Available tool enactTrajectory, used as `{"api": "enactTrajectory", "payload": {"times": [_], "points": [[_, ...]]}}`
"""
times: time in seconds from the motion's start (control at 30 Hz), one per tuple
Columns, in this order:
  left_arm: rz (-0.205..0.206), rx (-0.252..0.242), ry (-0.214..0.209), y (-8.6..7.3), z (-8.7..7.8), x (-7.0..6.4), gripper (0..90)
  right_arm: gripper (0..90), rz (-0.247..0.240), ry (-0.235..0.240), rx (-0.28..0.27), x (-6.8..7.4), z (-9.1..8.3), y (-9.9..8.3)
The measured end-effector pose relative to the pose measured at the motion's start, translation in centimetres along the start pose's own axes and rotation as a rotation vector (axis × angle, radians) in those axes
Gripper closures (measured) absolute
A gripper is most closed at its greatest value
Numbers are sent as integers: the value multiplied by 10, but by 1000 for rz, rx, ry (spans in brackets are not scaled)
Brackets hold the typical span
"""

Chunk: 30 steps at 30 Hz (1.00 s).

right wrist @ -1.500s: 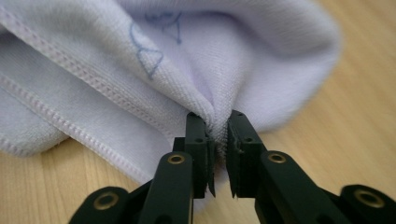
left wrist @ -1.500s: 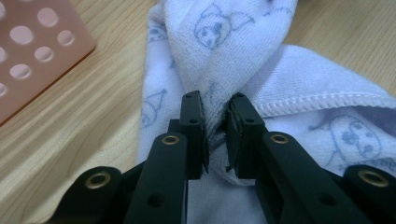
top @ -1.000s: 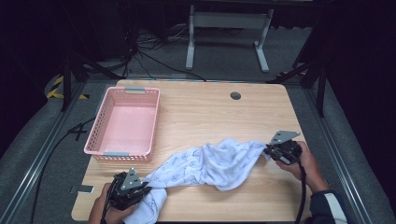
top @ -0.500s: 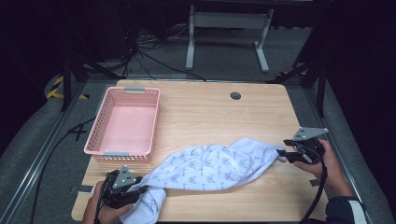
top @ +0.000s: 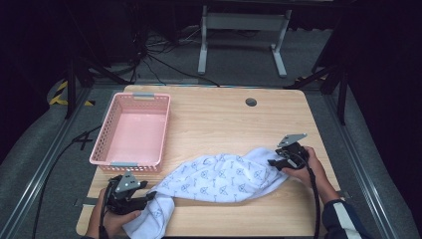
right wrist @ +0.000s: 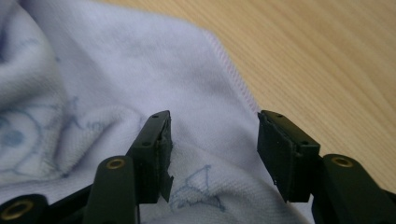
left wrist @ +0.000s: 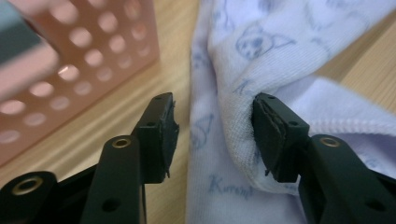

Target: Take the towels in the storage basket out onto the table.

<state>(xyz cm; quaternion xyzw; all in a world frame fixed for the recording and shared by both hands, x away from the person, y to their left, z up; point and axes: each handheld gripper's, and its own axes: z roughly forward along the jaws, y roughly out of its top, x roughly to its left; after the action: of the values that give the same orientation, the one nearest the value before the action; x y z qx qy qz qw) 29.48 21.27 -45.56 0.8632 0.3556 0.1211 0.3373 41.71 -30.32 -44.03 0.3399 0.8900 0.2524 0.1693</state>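
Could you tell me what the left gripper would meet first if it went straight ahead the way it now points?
Most likely the white printed cloth: it already bunches between the open jaws of the left gripper, touching one. The pink basket lies off to one side.

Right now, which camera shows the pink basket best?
The high view: the whole pink basket sits in sight at the table's left side, its rim and inside clear. The left gripper view catches just a blurred piece of its holed wall, beside the cloth.

pink basket blocks left rear, cloth across front, table mid free
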Motion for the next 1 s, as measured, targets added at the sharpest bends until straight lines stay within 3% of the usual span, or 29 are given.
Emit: {"api": "enactTrajectory", "payload": {"times": [0.03,0.17,0.23,0.27,0.3,0.37,0.4,0.43,0.47,0.5,0.53,0.57,0.63,0.7,0.73,0.77,0.8,0.87,0.93,1.0], "points": [[12,23,-7,0,2,-1,538,518,29,28,-17,-2,-1,-2],[-3,37,-19,-3,4,-1,591,588,62,25,-22,-9,-1,-6],[-11,44,-24,-6,3,1,612,582,102,-61,-10,-19,-4,-10],[-24,39,-29,-8,2,2,611,582,153,-91,-11,-27,-5,-15],[-28,37,-34,-9,2,3,611,572,204,-108,-17,-37,-7,-20],[-31,48,-39,-10,0,3,617,576,255,-123,-24,-48,-10,-26],[-36,46,-30,-11,0,2,632,641,258,-168,-8,-51,-10,-28],[-28,53,-23,-12,-3,3,637,616,223,-285,32,-52,-11,-30],[-43,47,-28,-13,-3,2,636,627,214,-341,53,-56,-12,-32],[-38,46,-37,-15,-4,2,637,640,246,-310,31,-60,-13,-35],[-38,46,-37,-15,-4,2,641,640,246,-310,31,-60,-13,-35],[-31,43,-34,-16,-6,-1,641,632,292,-266,-5,-64,-14,-40],[-6,33,-28,-16,-8,-4,596,573,257,-233,-26,-63,-15,-38],[12,38,-49,-15,-9,-9,620,546,224,-196,-85,-58,-19,-32],[19,49,-44,-15,-9,-10,620,522,209,-216,-99,-55,-20,-27],[17,52,-61,-16,-9,-11,622,489,182,-221,-108,-52,-21,-23],[18,59,-68,-17,-10,-10,621,470,185,-182,-127,-51,-20,-19],[-11,40,-71,-20,-8,-8,591,462,192,-151,-156,-51,-13,-10],[-20,36,-78,-21,-8,-7,588,457,132,-135,-136,-53,-3,0],[-32,33,-74,-22,-8,-7,583,461,131,-135,-90,-58,9,9]]}}
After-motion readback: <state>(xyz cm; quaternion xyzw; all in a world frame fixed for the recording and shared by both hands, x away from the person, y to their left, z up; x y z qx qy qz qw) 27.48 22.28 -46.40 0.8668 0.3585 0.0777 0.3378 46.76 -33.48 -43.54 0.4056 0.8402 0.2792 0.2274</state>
